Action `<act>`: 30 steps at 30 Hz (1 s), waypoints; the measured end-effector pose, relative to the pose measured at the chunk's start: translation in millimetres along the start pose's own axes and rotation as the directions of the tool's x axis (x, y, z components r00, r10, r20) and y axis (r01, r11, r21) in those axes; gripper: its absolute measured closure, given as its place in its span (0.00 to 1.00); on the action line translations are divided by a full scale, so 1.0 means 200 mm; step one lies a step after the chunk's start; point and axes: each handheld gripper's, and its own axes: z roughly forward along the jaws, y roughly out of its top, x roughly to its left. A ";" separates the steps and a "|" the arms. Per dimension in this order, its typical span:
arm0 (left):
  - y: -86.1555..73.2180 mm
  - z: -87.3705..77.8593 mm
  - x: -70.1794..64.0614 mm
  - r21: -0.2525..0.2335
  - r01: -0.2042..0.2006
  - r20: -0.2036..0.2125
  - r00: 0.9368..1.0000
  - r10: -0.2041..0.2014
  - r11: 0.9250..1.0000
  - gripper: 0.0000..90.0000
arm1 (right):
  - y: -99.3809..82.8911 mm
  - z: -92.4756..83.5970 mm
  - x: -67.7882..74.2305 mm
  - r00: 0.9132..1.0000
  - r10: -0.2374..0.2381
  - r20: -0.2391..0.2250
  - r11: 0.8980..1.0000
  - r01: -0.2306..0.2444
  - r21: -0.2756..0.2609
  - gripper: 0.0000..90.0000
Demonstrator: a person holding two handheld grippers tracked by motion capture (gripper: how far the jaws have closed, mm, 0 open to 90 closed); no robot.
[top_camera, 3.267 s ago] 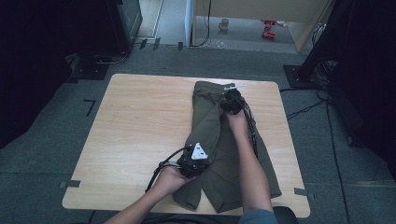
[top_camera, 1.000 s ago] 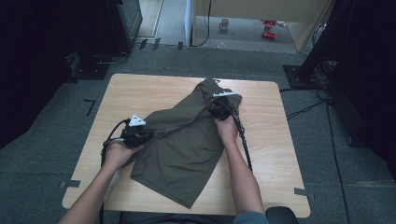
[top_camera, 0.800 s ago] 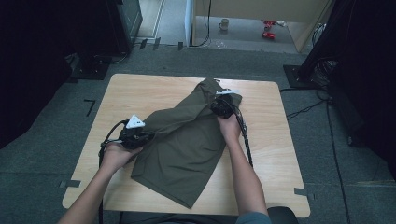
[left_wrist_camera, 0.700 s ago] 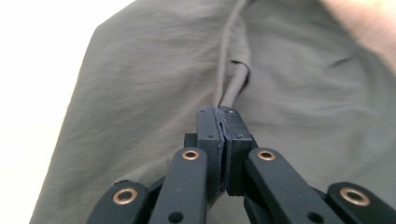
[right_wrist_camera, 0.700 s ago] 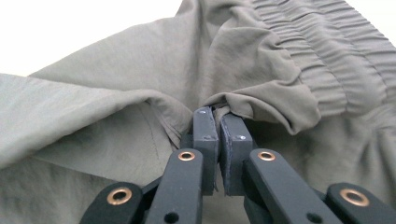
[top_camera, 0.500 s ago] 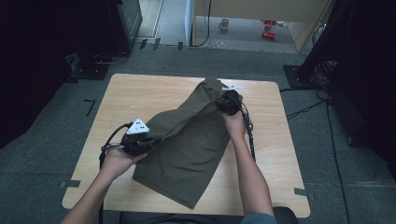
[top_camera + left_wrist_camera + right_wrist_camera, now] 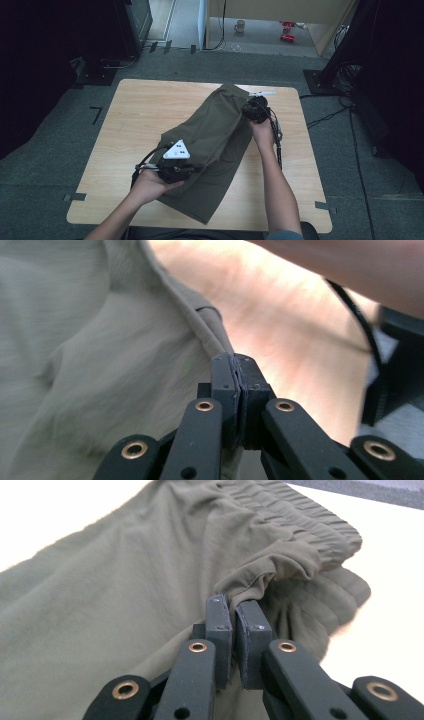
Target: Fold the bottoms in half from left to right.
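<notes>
Olive shorts on tabletop: left hand-held gripper pinches hem, right hand-held gripper pinches waistband.

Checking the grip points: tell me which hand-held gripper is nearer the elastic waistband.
Right. The right hand-held gripper pinches fabric just below the waistband; the left hand-held gripper grips the shorts' opposite end.

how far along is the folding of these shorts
Done: the olive shorts lie doubled lengthwise, slanted across the table. In hand: the left gripper pinches a hem edge, the right gripper pinches fabric by the elastic waistband. Left, probably: a crosswise fold and a neat set-down.
</notes>
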 end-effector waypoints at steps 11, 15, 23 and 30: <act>-0.03 0.12 -0.07 0.027 -0.013 0.084 0.996 0.010 1.000 0.85 | -0.08 -0.01 -0.07 1.000 0.019 0.017 0.999 -0.020 0.029 0.90; -0.02 0.11 -0.07 0.029 -0.019 0.079 0.997 0.016 0.999 0.77 | -0.10 -0.04 -0.08 1.000 0.020 0.014 1.000 -0.020 0.009 0.87; -0.02 0.08 0.04 0.020 -0.042 0.013 0.999 0.042 0.999 0.78 | -0.12 -0.11 -0.07 1.000 0.000 0.000 1.000 0.000 -0.010 0.85; -0.02 0.07 0.21 0.043 -0.043 -0.056 0.997 0.046 0.998 0.75 | -0.13 -0.15 -0.02 0.999 -0.041 -0.026 0.999 0.041 -0.007 0.82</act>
